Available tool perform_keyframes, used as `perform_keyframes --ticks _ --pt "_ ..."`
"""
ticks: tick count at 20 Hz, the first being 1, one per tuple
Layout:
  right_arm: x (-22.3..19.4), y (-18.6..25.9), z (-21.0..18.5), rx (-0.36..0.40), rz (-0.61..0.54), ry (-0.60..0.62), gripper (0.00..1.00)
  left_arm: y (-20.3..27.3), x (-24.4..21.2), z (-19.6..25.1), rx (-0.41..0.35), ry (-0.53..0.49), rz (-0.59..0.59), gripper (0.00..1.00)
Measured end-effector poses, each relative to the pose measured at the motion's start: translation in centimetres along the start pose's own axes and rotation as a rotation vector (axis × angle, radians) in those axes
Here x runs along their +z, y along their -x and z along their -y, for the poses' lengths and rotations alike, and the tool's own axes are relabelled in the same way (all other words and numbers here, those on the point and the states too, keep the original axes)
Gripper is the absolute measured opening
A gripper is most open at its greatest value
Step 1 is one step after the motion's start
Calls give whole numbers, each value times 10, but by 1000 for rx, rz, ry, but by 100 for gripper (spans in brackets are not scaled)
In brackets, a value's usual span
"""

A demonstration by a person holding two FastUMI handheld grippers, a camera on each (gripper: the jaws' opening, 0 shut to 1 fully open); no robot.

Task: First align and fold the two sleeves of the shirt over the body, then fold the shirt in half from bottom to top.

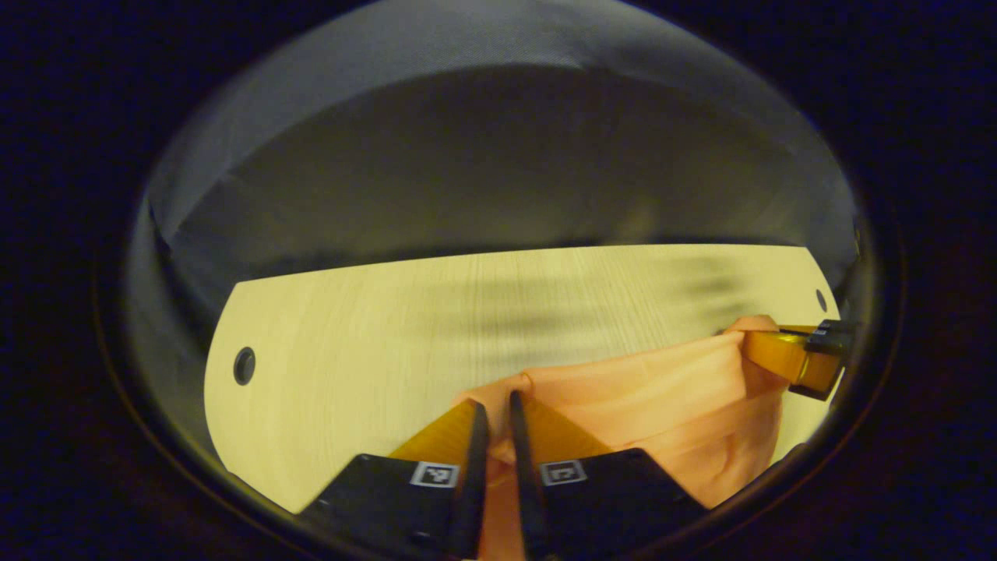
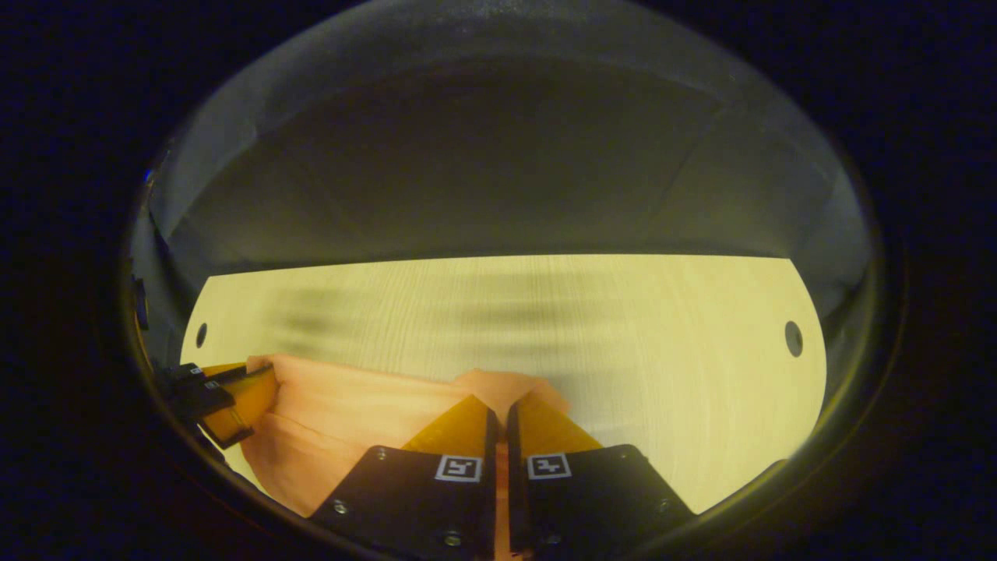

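Pinching the shirt (image 1: 646,405) at two corners of one edge, my left gripper (image 1: 498,405) and right gripper (image 2: 499,409) are both clamped on cloth, lifting it above the table (image 1: 350,335). It looks light, limp and likely to sag between my tongs, so I judge corners the best hold.

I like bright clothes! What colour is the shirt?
Plain peach-orange shirt, best seen in the left gripper view.
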State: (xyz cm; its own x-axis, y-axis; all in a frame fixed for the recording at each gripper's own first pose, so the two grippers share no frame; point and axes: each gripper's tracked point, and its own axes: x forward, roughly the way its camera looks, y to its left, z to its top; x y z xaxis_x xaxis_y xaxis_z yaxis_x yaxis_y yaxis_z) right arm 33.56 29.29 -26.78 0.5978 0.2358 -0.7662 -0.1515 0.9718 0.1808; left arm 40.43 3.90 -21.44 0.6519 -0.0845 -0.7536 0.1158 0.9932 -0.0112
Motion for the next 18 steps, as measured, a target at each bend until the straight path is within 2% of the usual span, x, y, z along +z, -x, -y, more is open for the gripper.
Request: perform_keyframes --ticks 1,2,4,8,10,12,16,18 --pt "-1 4 0 5 -1 -2 13 5 2 0 17 -8 2 50" --pt "0 11 -2 14 1 -4 33 12 4 -1 25 -18 6 76" --pt "2 22 3 7 22 -4 72 23 7 0 16 -14 22 80" --pt "0 63 1 13 36 -1 72 66 14 0 20 -11 76 80" --pt "-2 88 -1 17 46 -1 72 94 17 11 7 -5 105 85" --pt "-1 120 -1 23 62 3 72 127 15 15 0 3 123 87" --pt "-5 192 -9 35 103 9 72 199 15 18 -9 17 161 82" --pt "-7 229 -10 40 133 20 72 234 16 12 -17 26 184 84"
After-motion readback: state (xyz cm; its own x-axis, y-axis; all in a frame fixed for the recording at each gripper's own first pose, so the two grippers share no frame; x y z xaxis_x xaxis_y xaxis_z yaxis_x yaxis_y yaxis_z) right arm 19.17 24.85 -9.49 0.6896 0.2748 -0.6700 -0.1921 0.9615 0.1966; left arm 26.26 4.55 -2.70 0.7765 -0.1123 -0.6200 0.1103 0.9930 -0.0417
